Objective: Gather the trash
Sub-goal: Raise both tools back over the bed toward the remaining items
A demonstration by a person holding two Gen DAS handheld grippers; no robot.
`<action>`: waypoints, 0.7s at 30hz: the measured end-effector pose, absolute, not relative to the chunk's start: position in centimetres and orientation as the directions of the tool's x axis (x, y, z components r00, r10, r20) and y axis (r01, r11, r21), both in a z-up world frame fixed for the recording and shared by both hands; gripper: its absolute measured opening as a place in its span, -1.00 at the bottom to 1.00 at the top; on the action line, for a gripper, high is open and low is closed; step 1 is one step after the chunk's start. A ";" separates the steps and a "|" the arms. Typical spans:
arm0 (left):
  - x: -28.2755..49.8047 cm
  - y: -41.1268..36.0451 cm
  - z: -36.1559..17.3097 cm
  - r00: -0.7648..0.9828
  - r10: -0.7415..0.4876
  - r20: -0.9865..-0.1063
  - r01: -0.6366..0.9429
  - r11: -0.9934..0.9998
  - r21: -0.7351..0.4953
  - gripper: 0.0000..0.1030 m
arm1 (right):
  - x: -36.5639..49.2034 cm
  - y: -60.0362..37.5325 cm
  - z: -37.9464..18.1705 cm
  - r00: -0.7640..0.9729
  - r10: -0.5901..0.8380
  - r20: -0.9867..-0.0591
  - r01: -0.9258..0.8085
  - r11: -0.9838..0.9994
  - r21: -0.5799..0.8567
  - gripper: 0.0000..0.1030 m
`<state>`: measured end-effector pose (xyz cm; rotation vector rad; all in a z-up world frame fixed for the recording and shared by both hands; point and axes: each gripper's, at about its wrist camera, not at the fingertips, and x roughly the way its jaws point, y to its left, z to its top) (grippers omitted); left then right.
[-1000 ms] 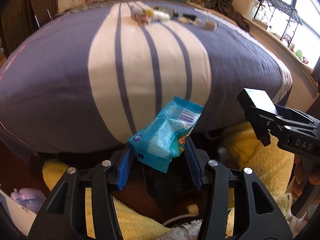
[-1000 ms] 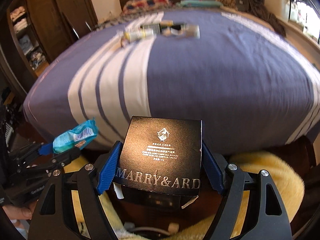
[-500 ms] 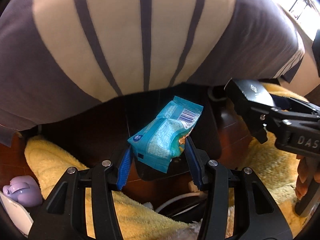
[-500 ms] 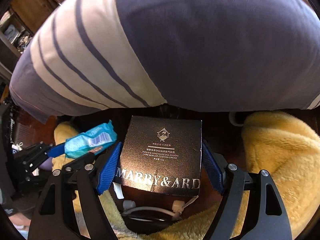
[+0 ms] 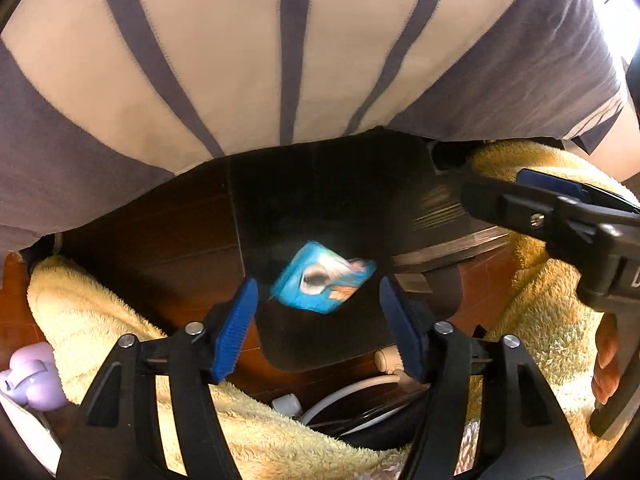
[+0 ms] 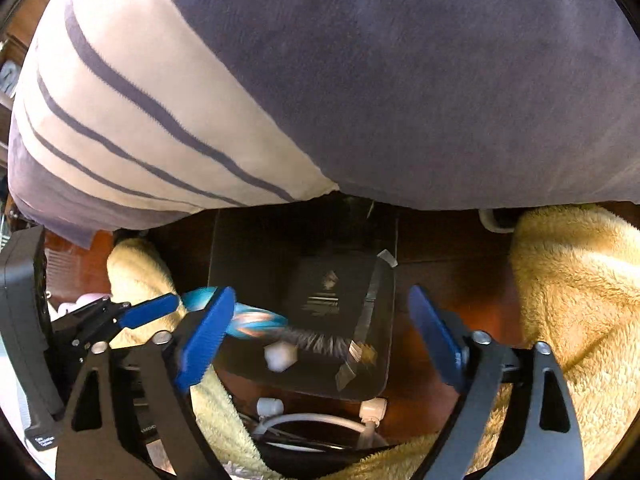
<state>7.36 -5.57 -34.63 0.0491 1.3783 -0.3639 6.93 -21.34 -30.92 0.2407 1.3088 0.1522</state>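
Bed (image 5: pixel 304 60): large; grey-purple cover with a cream panel and dark stripes; fills the upper half of both wrist views, its edge overhanging the floor.

Yellow fleece blanket (image 6: pixel 572 292): plush, heaped on the wooden floor to either side of the bin.

Bin (image 6: pixel 384 364): dark, rounded-square mouth, on the floor below the bed edge, directly beneath both tools.

Black box (image 6: pixel 328 292): pale print on its top face, motion-blurred, free of any grip, inside the bin mouth.

Blue wrapper (image 5: pixel 322 282): crumpled snack packet, blurred, loose in the air above the bin mouth, between the left blue pads but touching neither.

Left tongs (image 5: pixel 318 320): spread wide, holding nothing.

Right tongs (image 6: pixel 320 328): spread wide, holding nothing; the box lies beyond and between the pads.

Lilac plastic object (image 5: pixel 28 380): small, at the blanket's left edge; kind cannot be told.
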 end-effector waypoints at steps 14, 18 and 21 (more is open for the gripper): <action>5.7 -3.3 -23.9 0.401 -0.199 -0.894 0.278 0.957 -0.089 0.79 | 5.8 -24.3 -21.2 0.514 0.145 -0.845 0.033 0.981 0.189 0.77; 5.7 -2.3 -19.2 0.513 -0.176 -0.840 0.277 0.960 -0.032 0.84 | 5.5 -25.6 -16.7 0.615 0.110 -0.781 0.035 0.985 0.166 0.84; 6.2 -1.9 -16.1 0.584 -0.157 -0.796 0.259 0.966 -0.001 0.84 | 5.9 -26.6 -13.7 0.679 0.068 -0.731 0.048 0.990 0.136 0.86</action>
